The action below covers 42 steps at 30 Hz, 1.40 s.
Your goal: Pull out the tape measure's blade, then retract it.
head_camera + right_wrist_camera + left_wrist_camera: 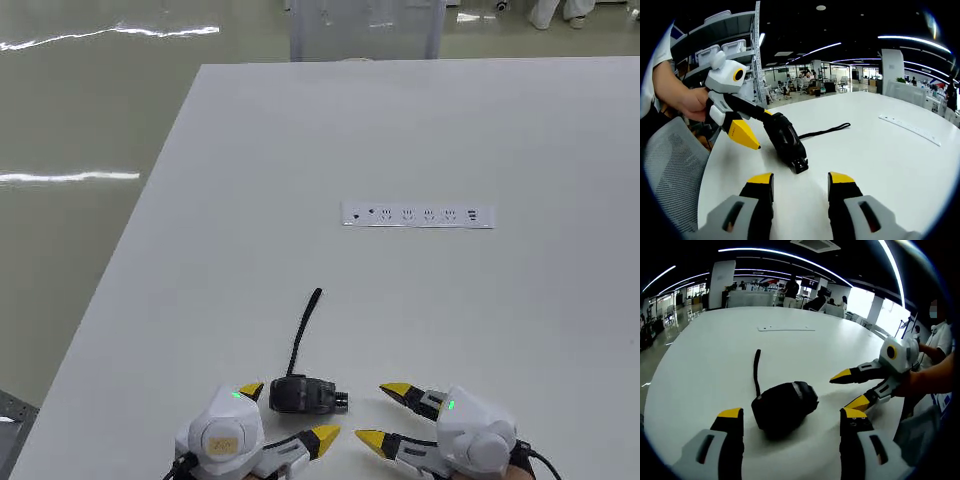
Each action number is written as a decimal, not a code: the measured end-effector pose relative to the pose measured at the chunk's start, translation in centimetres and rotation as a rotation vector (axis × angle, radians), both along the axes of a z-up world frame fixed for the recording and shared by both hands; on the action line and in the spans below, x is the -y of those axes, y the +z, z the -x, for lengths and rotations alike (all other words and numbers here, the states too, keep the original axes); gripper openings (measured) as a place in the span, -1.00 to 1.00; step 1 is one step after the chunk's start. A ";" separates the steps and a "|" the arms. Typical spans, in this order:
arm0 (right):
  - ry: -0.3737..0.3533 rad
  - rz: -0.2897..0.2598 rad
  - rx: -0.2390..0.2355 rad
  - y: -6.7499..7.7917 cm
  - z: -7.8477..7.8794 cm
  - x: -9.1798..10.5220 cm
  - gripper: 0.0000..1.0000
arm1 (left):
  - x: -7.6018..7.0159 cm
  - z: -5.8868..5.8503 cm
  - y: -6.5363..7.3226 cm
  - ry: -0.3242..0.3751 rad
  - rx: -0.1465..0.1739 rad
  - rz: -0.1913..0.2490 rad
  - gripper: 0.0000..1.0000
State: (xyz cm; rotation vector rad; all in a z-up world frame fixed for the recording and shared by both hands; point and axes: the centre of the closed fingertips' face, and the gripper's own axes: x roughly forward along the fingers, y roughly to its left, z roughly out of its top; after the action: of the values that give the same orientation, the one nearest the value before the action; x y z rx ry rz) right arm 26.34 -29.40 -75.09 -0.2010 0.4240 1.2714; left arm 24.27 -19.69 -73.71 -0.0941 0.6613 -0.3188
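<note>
A black tape measure [305, 394] lies on the white table [400, 130] near the front edge, its black wrist strap [303, 330] trailing away from me. My left gripper [288, 412] is open, its yellow-tipped jaws standing either side of the case without touching it. In the left gripper view the tape measure [785, 405] sits just ahead of the gap of the left gripper [791, 414]. My right gripper [383, 414] is open just right of the case, empty. In the right gripper view the right gripper [800, 178] faces the blade end of the tape measure [787, 137].
A white power strip [418, 215] lies flat mid-table, well beyond the tape measure. The table's left edge [120, 260] drops to a shiny floor. A grey mesh chair [670, 165] stands beside the table. People stand in the far background.
</note>
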 end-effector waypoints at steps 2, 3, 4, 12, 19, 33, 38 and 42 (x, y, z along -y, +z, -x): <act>-0.008 0.003 0.001 0.0 0.1 0.3 -0.13 | -0.2 0.1 0.2 -0.005 0.005 0.002 0.55; -0.013 0.001 0.000 0.0 0.1 0.5 -0.12 | -0.3 0.1 0.2 -0.009 0.009 0.000 0.55; -0.020 -0.001 -0.001 0.1 0.1 0.6 -0.12 | -0.4 0.2 0.3 -0.014 0.010 0.001 0.54; -0.056 -0.012 0.004 0.8 0.2 1.6 -0.10 | -1.1 0.8 0.7 -0.023 0.026 0.007 0.57; -0.087 -0.020 0.006 1.3 0.3 2.6 -0.09 | -1.2 1.4 1.0 -0.051 0.044 0.018 0.58; -0.138 -0.039 0.008 2.4 0.9 4.3 -0.05 | -2.1 3.0 1.1 -0.055 0.054 0.023 0.59; -0.147 -0.039 0.010 2.4 1.1 5.1 -0.02 | -2.3 3.6 1.3 -0.056 0.058 0.032 0.61; -0.158 -0.035 0.015 2.7 1.2 5.8 -0.01 | -2.3 4.1 1.5 -0.067 0.066 0.047 0.62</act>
State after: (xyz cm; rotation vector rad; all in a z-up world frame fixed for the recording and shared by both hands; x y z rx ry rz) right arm 25.09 -35.23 -72.41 -0.1441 0.3966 1.1210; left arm 20.21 -17.40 -72.25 -0.1064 0.5928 -0.4008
